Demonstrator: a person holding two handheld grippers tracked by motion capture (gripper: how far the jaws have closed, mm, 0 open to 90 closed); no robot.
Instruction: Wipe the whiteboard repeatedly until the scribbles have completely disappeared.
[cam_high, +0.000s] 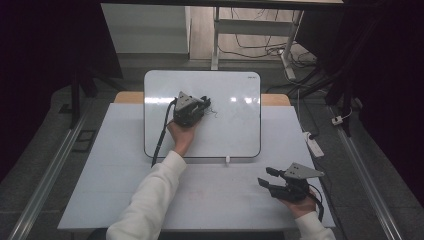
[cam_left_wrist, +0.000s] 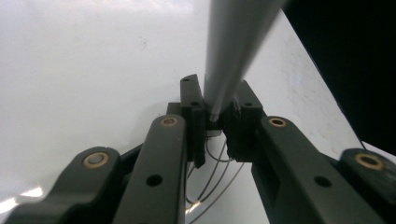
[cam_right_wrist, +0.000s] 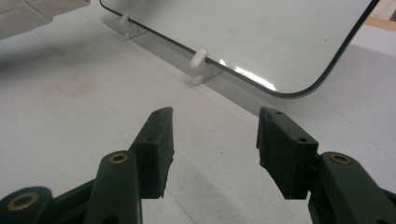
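So the whiteboard (cam_high: 240, 130) is the thing to orient by here, lying flat on the table (cam_high: 90, 190). The left gripper (cam_high: 204, 103) sits over the board's upper middle, a bit left of center, with the person's white sleeve (cam_high: 150, 200) reaching up to it from the board's near edge. In the left gripper view its jaws are pinched tight on a grey marker (cam_left_wrist: 233, 51), which sticks out between the pads and leans toward the board surface. Right by the jaws there are some thin dark scribbled lines (cam_high: 213, 113) on the board, just right of the gripper; they also show in the left gripper view under the jaws (cam_left_wrist: 215, 177).

Moving right: a small white clip (cam_high: 227, 160) sits at the board's near edge, and the right gripper view shows it too (cam_right_wrist: 200, 63). The right gripper (cam_high: 266, 177) is off the board, just past its near right corner, low over the table. Its jaws are spread apart with nothing between them, only bare table underneath.
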